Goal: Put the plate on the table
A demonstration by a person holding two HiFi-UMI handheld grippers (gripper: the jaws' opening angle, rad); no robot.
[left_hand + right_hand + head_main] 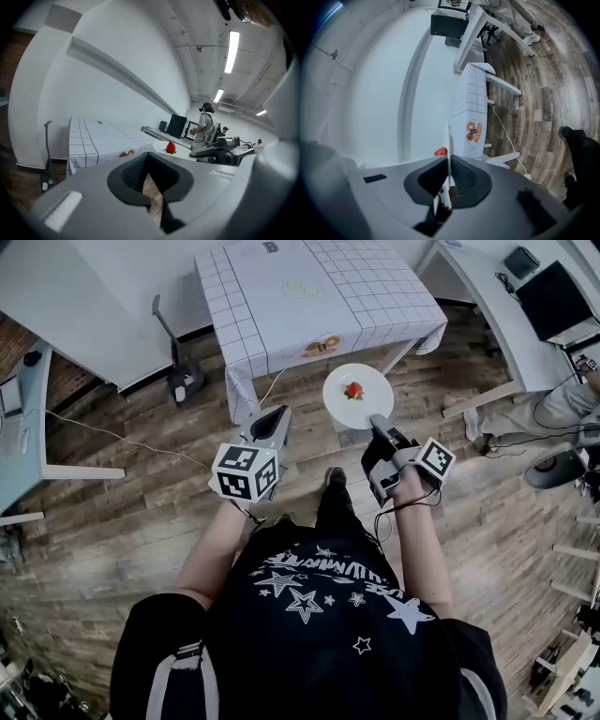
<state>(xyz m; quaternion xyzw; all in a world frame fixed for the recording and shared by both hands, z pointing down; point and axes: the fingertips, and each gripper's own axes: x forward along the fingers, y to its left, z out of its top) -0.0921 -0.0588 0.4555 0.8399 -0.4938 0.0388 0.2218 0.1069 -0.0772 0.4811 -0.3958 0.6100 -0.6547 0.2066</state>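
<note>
In the right gripper view the plate point(448, 140) shows only as a thin edge-on line, with the strawberry point(440, 151) on it half hidden behind the jaws. The right gripper point(377, 420) pinches the plate's near rim, holding it in the air above the floor point(122, 512), near the cloth-covered desk point(281, 306). The left gripper point(274, 418), beside it, has its jaws pressed together on nothing.
</note>
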